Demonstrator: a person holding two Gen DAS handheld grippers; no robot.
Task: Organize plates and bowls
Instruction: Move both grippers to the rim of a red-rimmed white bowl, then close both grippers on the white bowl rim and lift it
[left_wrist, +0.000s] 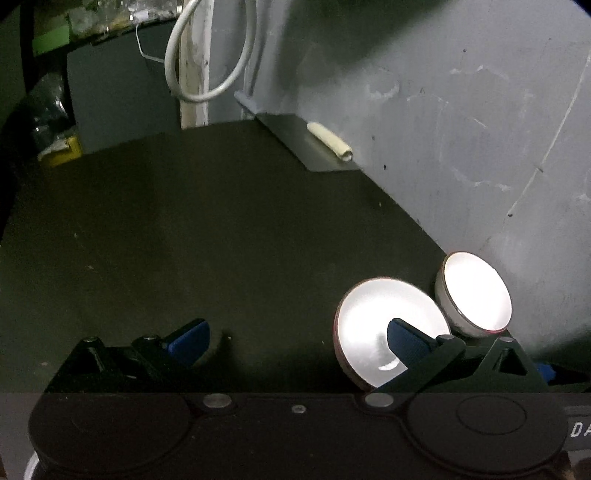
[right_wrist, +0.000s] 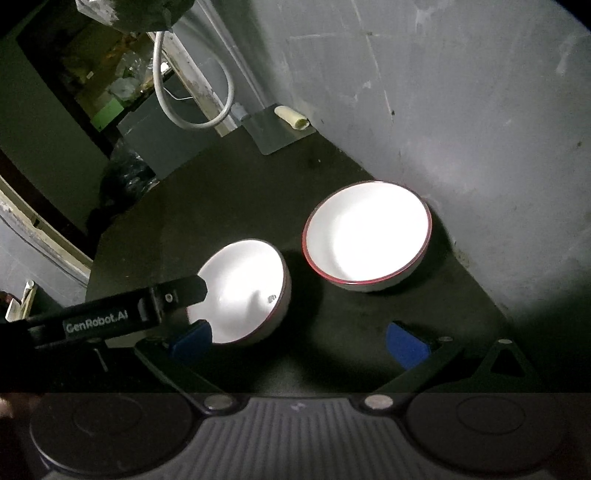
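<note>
Two white bowls with red rims stand on a dark table. In the right wrist view the near bowl (right_wrist: 243, 291) is left of the far bowl (right_wrist: 367, 238), which sits by the grey wall. My left gripper (left_wrist: 295, 341) is open; its right finger (left_wrist: 406, 345) reaches over the near bowl (left_wrist: 380, 325), with the far bowl (left_wrist: 474, 291) beyond. In the right wrist view the left gripper's finger (right_wrist: 177, 293) lies over the near bowl's left rim. My right gripper (right_wrist: 299, 343) is open and empty, just in front of both bowls.
A grey wall (right_wrist: 461, 110) runs along the table's right edge. A flat metal sheet (right_wrist: 273, 133) with a cream roll (right_wrist: 291, 117) lies at the far corner. A white cable loop (right_wrist: 192, 96) hangs behind. Clutter sits beyond the table's left edge.
</note>
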